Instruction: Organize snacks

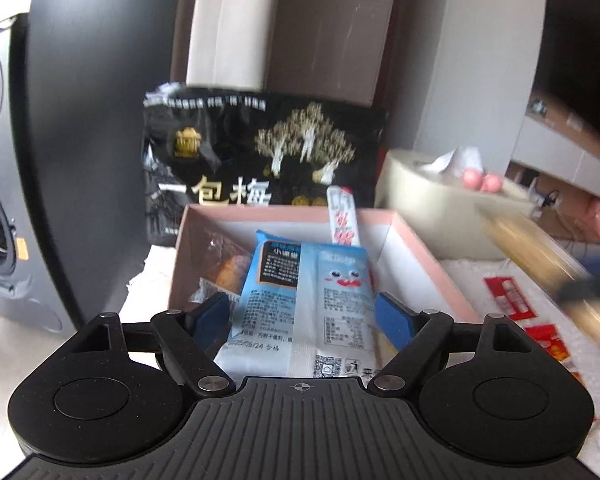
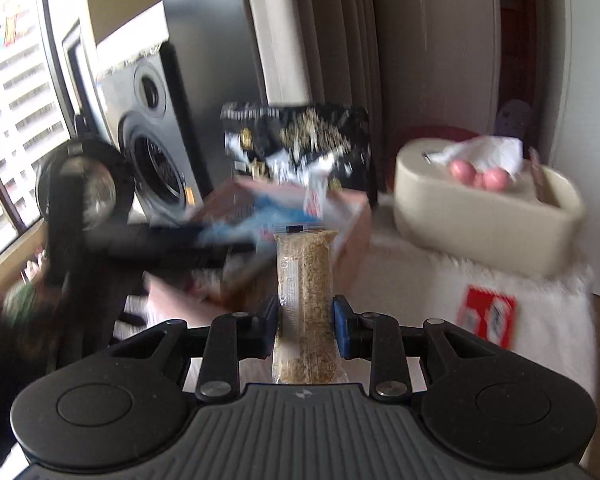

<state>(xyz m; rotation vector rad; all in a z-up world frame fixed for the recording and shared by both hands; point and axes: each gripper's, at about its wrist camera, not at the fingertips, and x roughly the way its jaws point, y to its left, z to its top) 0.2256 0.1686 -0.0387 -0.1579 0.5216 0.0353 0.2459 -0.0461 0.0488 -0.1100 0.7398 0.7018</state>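
Left wrist view: left gripper (image 1: 302, 312), fingers wide around the blue snack packet (image 1: 300, 304), lower centre, over the pink box (image 1: 428, 256).

Right wrist view: right gripper (image 2: 305, 326) clamps a granola bar (image 2: 305, 300), not yet boxed; red packet (image 2: 486, 316) remains at lower right.

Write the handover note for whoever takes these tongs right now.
Left tongs: open, straddling the blue snack packet at the near end of the pink box.
Right tongs: shut on a clear-wrapped grain bar, short of the box.
In the box: blue packet, an orange-brown snack, a white-and-red stick pack. Black plum bag stands behind it.
Left: box the bar, then the red packets on the white mat.
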